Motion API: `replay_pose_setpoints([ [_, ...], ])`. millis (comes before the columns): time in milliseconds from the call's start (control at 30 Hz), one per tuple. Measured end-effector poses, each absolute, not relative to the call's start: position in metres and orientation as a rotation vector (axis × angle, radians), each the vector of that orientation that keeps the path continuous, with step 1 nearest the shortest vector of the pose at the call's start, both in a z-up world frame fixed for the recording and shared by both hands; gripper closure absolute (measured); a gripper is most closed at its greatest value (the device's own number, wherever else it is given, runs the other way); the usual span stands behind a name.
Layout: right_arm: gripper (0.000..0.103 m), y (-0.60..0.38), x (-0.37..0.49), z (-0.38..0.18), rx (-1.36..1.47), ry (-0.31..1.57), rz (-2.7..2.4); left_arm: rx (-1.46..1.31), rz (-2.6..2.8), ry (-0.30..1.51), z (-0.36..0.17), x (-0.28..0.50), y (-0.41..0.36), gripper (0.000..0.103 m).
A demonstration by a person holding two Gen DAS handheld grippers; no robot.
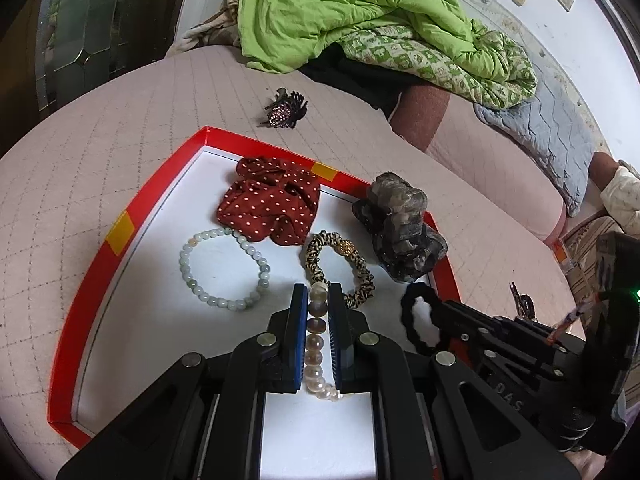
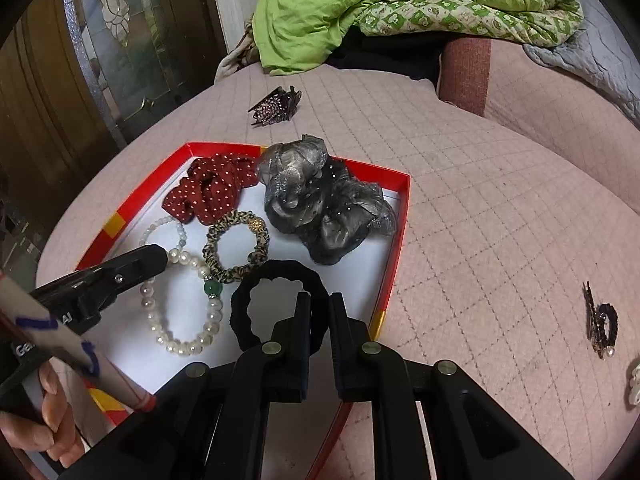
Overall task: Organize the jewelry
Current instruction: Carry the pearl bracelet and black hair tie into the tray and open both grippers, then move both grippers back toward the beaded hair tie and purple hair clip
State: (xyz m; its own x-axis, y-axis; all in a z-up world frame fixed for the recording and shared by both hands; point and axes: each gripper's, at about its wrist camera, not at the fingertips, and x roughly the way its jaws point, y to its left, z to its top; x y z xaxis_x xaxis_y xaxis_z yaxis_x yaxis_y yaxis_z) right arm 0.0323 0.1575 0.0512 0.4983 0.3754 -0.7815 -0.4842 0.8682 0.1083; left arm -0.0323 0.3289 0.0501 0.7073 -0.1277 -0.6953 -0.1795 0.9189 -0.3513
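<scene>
Left wrist view: pearl bracelet (image 1: 316, 344) clamped between left hand-held gripper (image 1: 318, 300) pads.

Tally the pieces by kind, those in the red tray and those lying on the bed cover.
Bead bracelets: 2, jade and pearl, both in the red tray
Scrunchies and hair ties: 4, red dotted, leopard, grey organza, black, all in the tray
Hair clips: 2, both on the bed cover
Total: 8
</scene>
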Motion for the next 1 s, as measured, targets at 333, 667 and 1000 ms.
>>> replay_pose_setpoints([
  [333,0.092,0.161,0.041,0.042,-0.132,0.937,0.511,-0.407,0.048,0.788,0.051,-0.03,0.323,0.094],
  [667,0.069,0.149,0.035,0.058,-0.064,0.907,0.555,-0.387,0.061,0.739,0.062,-0.028,0.303,0.094],
  [1000,0.069,0.065,-0.013,0.101,0.115,0.766,0.508,-0.249,-0.04,0.639,0.091,-0.048,0.234,0.094],
])
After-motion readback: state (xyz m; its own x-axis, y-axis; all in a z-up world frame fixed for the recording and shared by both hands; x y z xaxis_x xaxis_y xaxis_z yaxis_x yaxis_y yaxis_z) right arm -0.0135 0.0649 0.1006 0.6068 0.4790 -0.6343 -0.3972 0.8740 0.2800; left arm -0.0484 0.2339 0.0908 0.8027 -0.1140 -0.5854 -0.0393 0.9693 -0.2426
